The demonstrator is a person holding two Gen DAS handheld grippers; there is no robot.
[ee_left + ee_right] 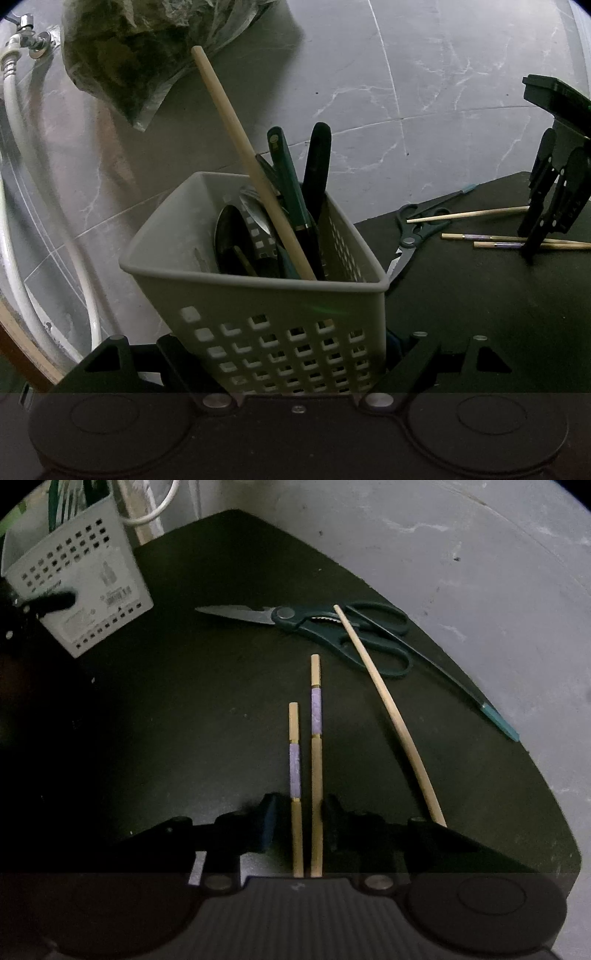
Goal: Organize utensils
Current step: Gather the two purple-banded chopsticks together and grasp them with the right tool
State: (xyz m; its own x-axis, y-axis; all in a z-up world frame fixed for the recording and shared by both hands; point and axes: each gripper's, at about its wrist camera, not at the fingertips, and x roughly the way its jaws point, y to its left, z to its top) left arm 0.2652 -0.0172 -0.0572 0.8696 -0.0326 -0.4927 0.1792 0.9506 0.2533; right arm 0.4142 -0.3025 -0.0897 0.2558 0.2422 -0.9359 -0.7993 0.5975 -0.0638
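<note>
Two thin, purple-banded bamboo chopsticks (314,746), light, stiff, roll-prone: our right claw (297,821) brackets their lower shafts, pads not visibly pressing; left claw (295,354) clamps the grey perforated plastic caddy (258,295).

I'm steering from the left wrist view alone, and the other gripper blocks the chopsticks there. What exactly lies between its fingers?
Observer: Both purple-banded chopsticks lie side by side between the fingers of the right gripper. I cannot tell whether the pads press them yet.
Operator: And the plain chopstick?
Observer: The plain chopstick is outside the grip, on the right in the right wrist view. Its far end lies across the handles of the scissors.
Operator: Anything on the basket's outer side?
Observer: The basket has a printed label there, and a finger of the left gripper presses beside it.
</note>
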